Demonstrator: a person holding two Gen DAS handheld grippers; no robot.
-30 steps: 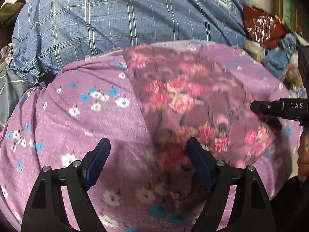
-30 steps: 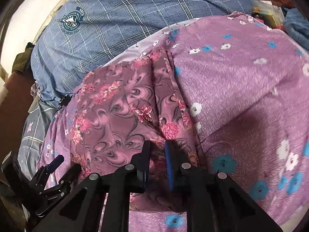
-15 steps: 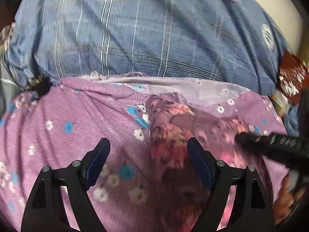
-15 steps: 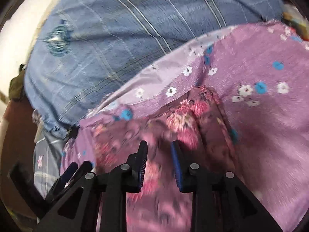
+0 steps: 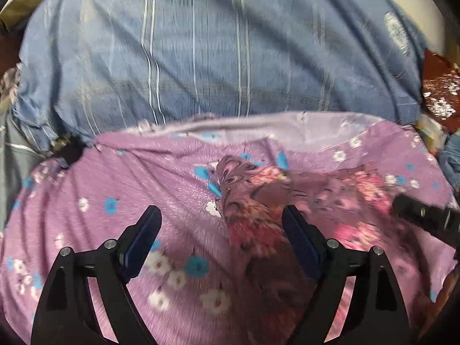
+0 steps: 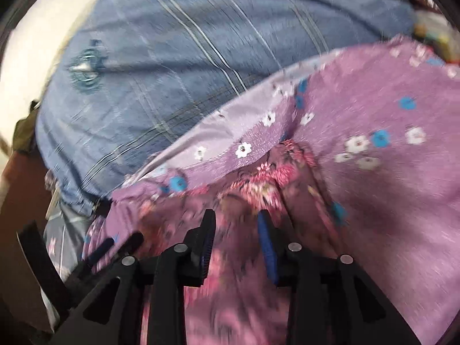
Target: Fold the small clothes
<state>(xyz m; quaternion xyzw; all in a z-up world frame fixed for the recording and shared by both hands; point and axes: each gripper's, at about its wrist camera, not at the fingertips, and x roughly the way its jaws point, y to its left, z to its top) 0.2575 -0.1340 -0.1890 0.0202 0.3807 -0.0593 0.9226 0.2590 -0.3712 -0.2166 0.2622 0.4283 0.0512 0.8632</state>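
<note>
Two grippers hang over the bed, and we see both pointing down at a slant. Our left gripper [image 5: 220,241] stands with its jaws wide apart and nothing between the pads; the rose-patterned mauve garment [image 5: 287,198] lies under and beyond its right-hand finger, spread on the purple sheet with blue and white flowers [image 5: 115,189]. Our right gripper [image 6: 237,244] has just been opening its jaws, which now show a clear gap; the garment [image 6: 244,195] lies beneath and ahead of them, and the pads do not press on it (the frame is blurred, so fine contact is hard to judge). Beyond the sheet's turned-back pale edge lies a blue checked quilt [image 5: 215,57]. Each gripper shows at the edge of the other's view.
</note>
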